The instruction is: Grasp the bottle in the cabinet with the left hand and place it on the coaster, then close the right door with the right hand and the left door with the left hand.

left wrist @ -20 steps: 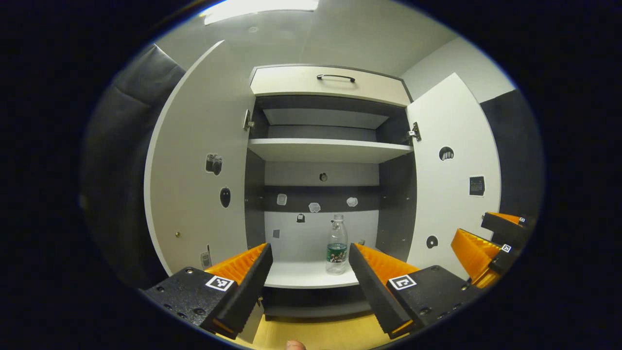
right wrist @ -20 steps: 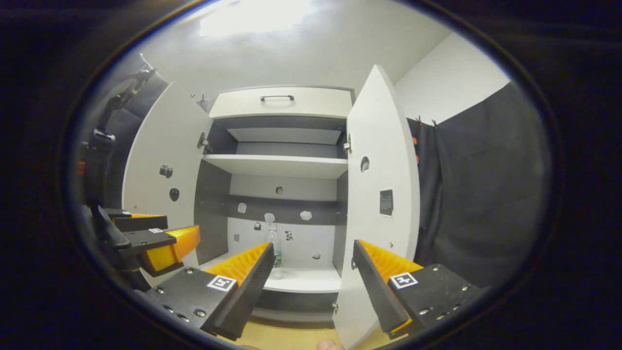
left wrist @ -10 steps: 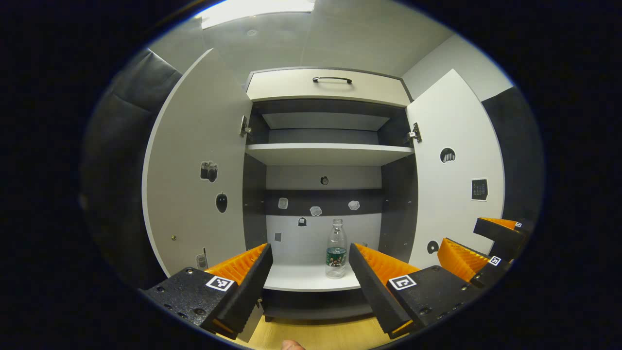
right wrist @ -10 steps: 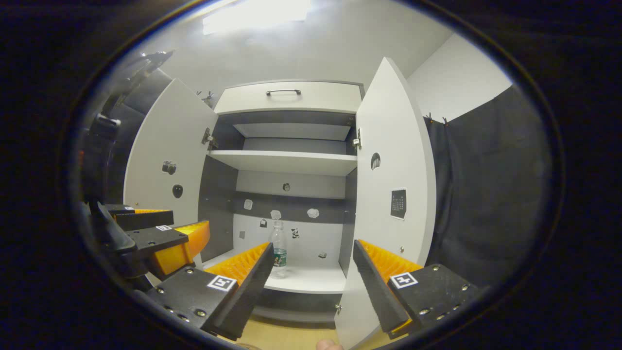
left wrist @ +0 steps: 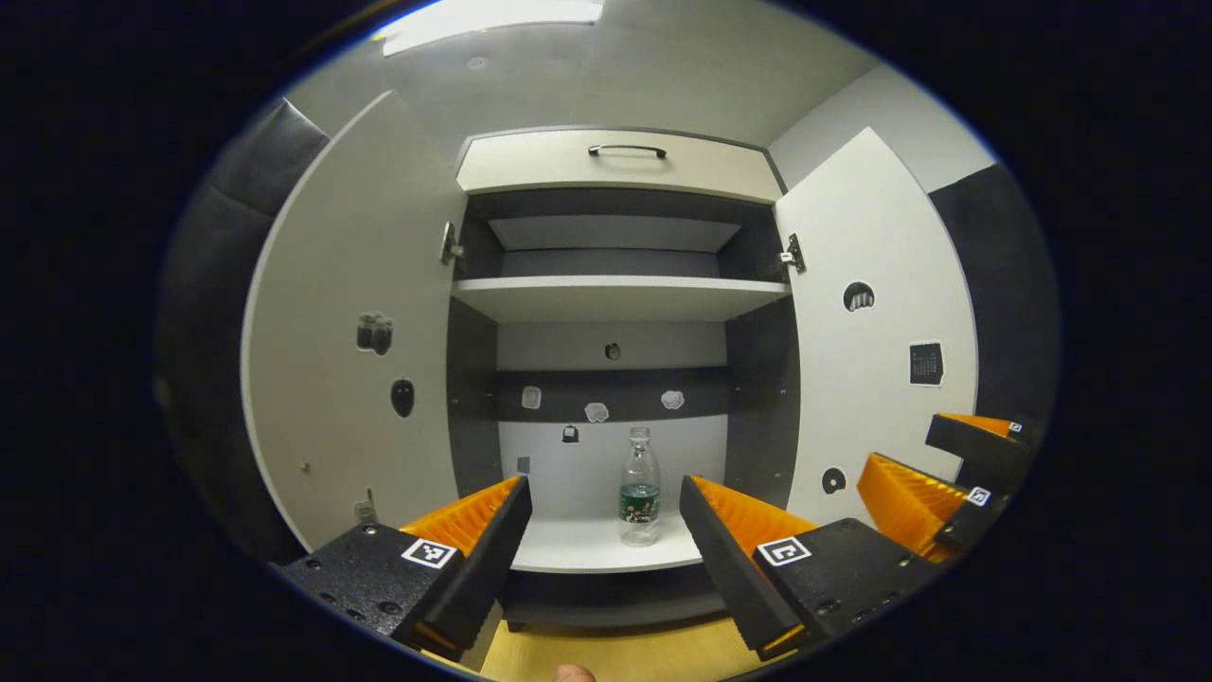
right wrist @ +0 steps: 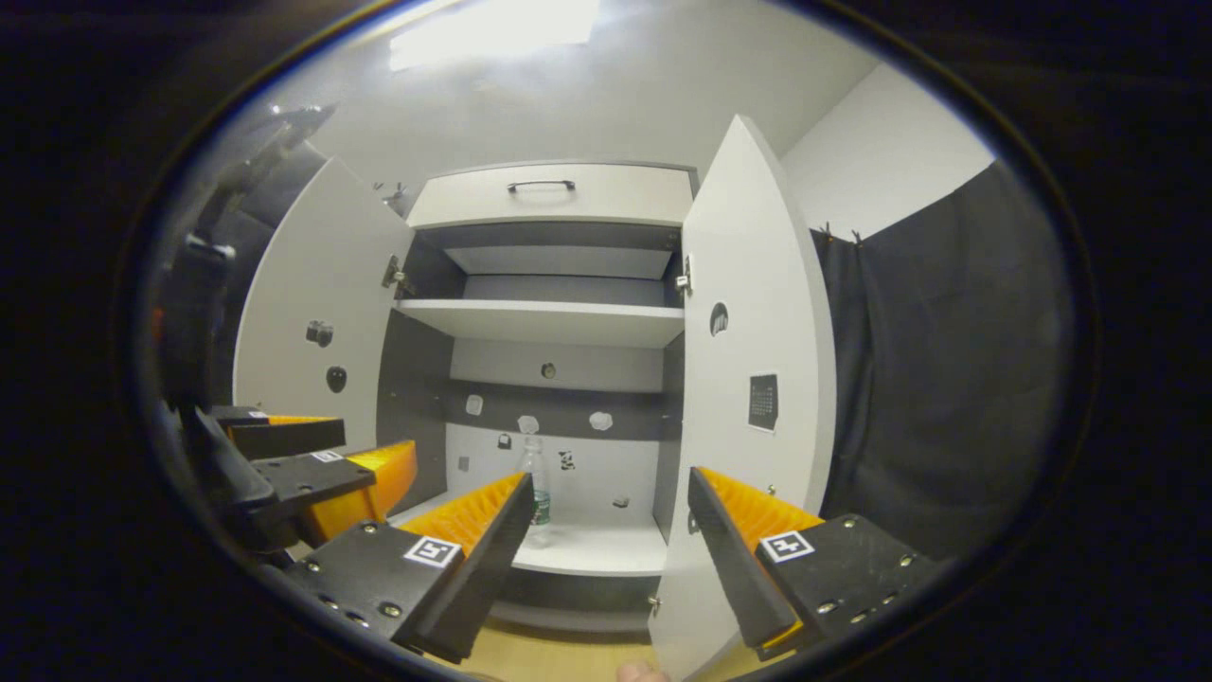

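Stood upright on the lower shelf point(left wrist: 606, 554) of the open cabinet point(left wrist: 615, 161): a clear bottle point(left wrist: 640, 486) with a dark label, right of the shelf's middle, apart from both side walls. Seen past the left tongs point(left wrist: 601, 530), spread wide and holding nothing, well short of the shelf edge. Nothing between those fingers and the bottle. Behind it, small stickers point(left wrist: 597, 412) dotted along the back panel. Above, an upper shelf point(left wrist: 615, 296) and a drawer front with a dark handle point(left wrist: 627, 150). Swung open to either side: the left door point(left wrist: 350, 313) and the right door point(left wrist: 876, 332), each bearing stickers. Hung off to the right, near the right door: the right tongs point(right wrist: 606, 540), likewise spread and unladen. From the right gripper view, the bottle point(right wrist: 536, 488) half hidden behind one finger point(right wrist: 473, 545), the right door's edge point(right wrist: 677, 530) between the two fingers. Pale wood counter point(left wrist: 615, 654) below.
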Demonstrator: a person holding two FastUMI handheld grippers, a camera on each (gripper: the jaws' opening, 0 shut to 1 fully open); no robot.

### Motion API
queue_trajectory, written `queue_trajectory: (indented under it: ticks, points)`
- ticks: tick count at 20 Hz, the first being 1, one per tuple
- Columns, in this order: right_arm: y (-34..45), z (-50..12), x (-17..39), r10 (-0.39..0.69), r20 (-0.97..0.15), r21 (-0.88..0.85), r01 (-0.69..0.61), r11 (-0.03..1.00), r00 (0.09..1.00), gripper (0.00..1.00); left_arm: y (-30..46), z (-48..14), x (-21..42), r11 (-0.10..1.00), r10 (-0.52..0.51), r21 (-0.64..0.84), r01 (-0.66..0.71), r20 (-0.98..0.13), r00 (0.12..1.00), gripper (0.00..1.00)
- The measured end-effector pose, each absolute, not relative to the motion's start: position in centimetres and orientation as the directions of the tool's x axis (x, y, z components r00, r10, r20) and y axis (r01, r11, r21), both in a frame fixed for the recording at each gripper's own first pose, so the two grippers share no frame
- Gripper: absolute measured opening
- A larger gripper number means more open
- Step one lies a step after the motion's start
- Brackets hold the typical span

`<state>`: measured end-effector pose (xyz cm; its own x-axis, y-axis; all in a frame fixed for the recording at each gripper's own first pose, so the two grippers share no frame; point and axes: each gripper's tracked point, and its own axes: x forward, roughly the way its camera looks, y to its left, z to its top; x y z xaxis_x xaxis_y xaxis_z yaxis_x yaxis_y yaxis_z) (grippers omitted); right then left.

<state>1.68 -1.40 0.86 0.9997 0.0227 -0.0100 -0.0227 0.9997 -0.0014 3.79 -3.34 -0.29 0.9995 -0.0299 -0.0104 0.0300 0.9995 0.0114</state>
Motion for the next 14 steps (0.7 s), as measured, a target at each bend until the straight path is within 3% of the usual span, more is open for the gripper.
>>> queue_trajectory:
  ticks: [6,14]
  points:
    - [-5.6,1.8,-0.7,-0.103,-0.004,-0.015,0.103,0.995,0.995,0.99,-4.7,-4.2,13.2,0.997,-0.077,-0.033,0.075,-0.069,0.995,1.0]
    - [-12.8,2.6,-3.8,-0.355,0.022,-0.109,0.355,0.928,0.935,0.99,-6.9,-9.6,24.2,0.995,-0.102,-0.037,0.097,-0.154,0.983,1.0]
